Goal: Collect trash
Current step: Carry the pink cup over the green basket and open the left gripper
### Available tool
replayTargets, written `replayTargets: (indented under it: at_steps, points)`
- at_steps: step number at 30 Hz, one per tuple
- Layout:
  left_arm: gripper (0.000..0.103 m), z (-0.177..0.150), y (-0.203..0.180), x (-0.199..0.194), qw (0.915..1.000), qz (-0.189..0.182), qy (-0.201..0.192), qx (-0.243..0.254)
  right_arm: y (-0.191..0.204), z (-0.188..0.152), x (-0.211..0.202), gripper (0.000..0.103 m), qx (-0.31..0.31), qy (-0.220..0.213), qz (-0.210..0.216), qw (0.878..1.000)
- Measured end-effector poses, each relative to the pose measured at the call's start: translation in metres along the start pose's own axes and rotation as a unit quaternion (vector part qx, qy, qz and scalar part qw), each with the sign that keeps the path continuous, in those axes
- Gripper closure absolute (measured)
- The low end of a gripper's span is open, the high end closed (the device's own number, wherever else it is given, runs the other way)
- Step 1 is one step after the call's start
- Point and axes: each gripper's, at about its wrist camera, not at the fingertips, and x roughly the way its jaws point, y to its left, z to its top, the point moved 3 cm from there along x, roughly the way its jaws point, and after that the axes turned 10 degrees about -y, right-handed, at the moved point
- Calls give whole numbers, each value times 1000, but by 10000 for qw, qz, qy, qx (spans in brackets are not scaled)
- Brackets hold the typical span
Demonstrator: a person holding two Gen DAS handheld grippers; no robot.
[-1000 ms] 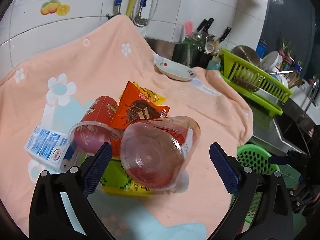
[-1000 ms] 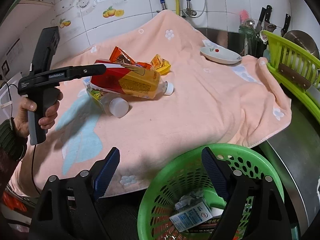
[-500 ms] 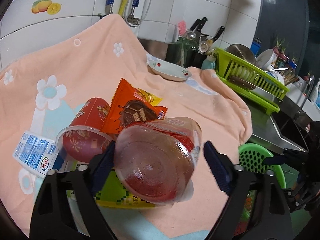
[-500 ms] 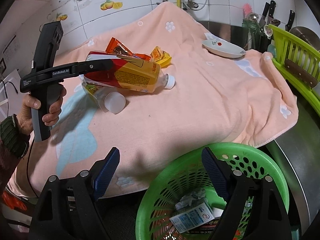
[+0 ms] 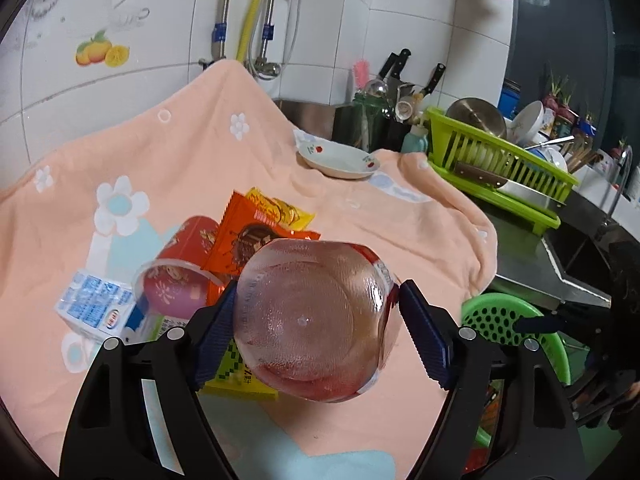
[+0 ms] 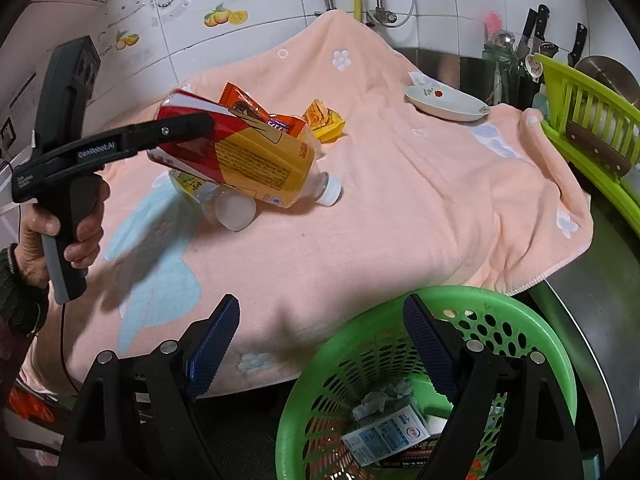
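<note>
A red-and-yellow labelled plastic bottle (image 6: 236, 160) hangs tilted, cap-end down, above the remaining wrappers (image 6: 256, 114).

Left wrist view looks close along its fingers at the bottle (image 5: 308, 320); right wrist view faces it from farther back, sharing the peach towel (image 6: 400, 200).

Left tongs (image 5: 316, 320) clamp a bottle (image 5: 312, 320) base-on above the orange wrapper (image 5: 248, 240).

The held bottle (image 5: 312, 320) blocks most of the green-labelled bottle (image 5: 236, 376) under it, and the basket (image 6: 520, 344) bottom gets cut off by the frame edge.
</note>
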Motion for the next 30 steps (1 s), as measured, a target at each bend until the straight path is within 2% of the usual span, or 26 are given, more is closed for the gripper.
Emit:
replayTargets:
  at_steps: [5, 13, 21, 30]
  points:
    - [30, 12, -3, -16, 10000, -3, 5, -29, 3, 3, -3, 22, -25, -63, 52, 10000]
    - [32, 12, -5, -36, 10000, -18, 1, -20, 8, 9, 0, 22, -77, -112, 126, 9998]
    - [32, 3, -15, -33, 9998, -71, 163, 60, 9, 10, -3, 22, -86, -136, 126, 9998]
    - [33, 10, -23, -37, 9996, -236, 49, -154, 1, 8, -12, 22, -14, -168, 21, 9999]
